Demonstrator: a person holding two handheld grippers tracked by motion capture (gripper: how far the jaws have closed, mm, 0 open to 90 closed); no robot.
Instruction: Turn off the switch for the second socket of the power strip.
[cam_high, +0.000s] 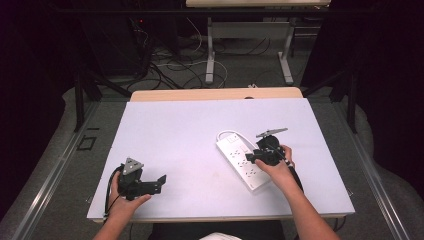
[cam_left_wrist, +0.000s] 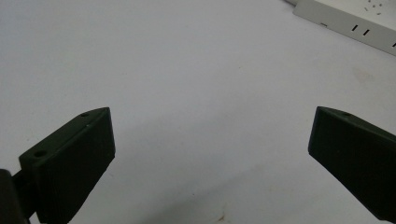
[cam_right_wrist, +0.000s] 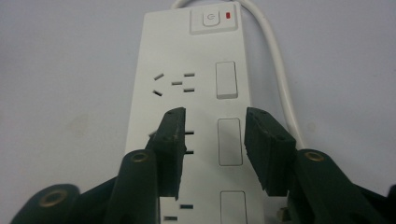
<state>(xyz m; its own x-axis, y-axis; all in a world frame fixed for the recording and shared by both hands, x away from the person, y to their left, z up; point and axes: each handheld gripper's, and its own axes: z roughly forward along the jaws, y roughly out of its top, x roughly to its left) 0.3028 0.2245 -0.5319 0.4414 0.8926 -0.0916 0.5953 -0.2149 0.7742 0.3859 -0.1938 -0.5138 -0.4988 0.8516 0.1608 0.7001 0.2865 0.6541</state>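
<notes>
the power strip (cam_high: 243, 157) lay on the white desk (cam_high: 170, 135) right of centre, its long axis running from the far-left end, where the cord (cam_high: 226, 133) looped off, toward the near-right. the right hand-held gripper (cam_high: 252, 158) was directly over it, so that hand was plainly the nearer one; the left hand-held gripper (cam_high: 161, 181) sat well apart at the near-left of the desk, pointing right toward the strip across bare surface.

in the right gripper view the strip (cam_right_wrist: 196, 107) ran straight away from the camera, in line with the jaws, with the power button (cam_right_wrist: 211, 18) and a red light (cam_right_wrist: 228, 15) at its far end. the right hand-held gripper (cam_right_wrist: 214, 140) was partly open, at a narrow-to-middling gap, holding nothing. its jaws straddled the middle rocker switch (cam_right_wrist: 230, 141), one to each side, and hung just above or on the strip's face; whether they touched it could not be told. a further switch (cam_right_wrist: 226, 79) lay beyond, with socket slots (cam_right_wrist: 173, 83) to its left.

in the left gripper view the left hand-held gripper (cam_left_wrist: 210, 140) stood wide open and empty over the desk, with a corner of the strip (cam_left_wrist: 345, 21) showing at the upper right.

the likely next move was a press or pinch at that middle switch, which would turn on keeping the jaws aligned with the strip's length.
</notes>
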